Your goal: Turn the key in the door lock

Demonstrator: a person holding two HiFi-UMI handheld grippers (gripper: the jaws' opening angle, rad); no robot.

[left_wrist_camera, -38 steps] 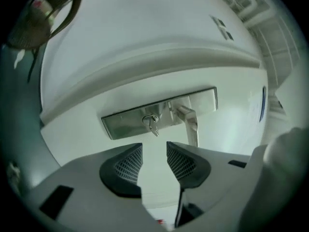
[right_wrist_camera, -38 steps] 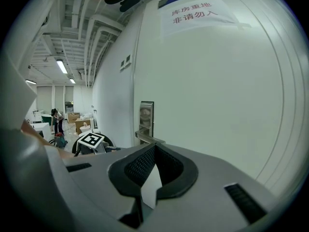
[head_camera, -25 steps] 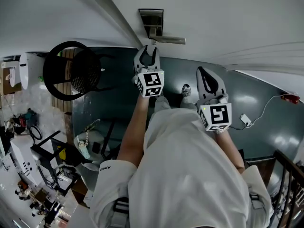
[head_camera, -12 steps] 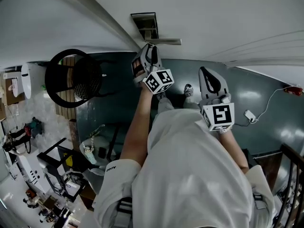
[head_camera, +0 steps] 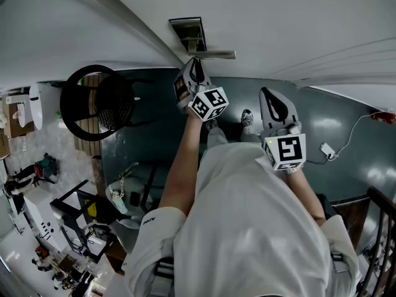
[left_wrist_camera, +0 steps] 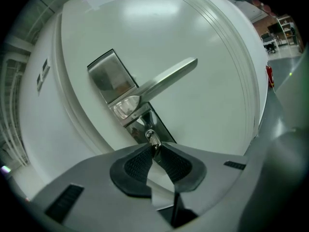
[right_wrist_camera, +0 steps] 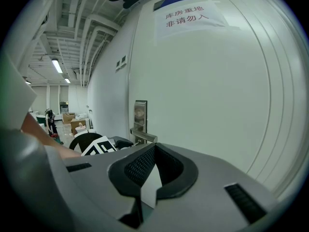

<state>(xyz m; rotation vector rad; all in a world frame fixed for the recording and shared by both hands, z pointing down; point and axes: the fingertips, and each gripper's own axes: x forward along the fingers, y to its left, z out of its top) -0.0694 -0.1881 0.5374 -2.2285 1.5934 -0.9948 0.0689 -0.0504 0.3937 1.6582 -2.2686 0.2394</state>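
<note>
A white door (left_wrist_camera: pixel 203 105) carries a steel lock plate (left_wrist_camera: pixel 108 79) with a lever handle (left_wrist_camera: pixel 166 79). Below the handle a small silver key (left_wrist_camera: pixel 153 140) sticks out of the keyhole. My left gripper (left_wrist_camera: pixel 154 151) is rolled to one side, and its jaws have just been closing; the pads now press on the key's head. In the head view the left gripper (head_camera: pixel 193 73) sits just under the handle (head_camera: pixel 213 54). My right gripper (head_camera: pixel 274 104) hangs back from the door, to the right. The right gripper (right_wrist_camera: pixel 153 149) is shut on nothing.
A black round mesh chair (head_camera: pixel 99 101) stands left of the door. A white adapter with its cable (head_camera: pixel 326 148) lies on the dark floor at right. A paper notice (right_wrist_camera: pixel 188 14) is taped high on the door. Clutter (head_camera: pixel 37 228) fills the lower left.
My left gripper has moved up to the lock and rolled, its marker cube now tilted. Its jaws have come together on the key. The right gripper has stayed put.
</note>
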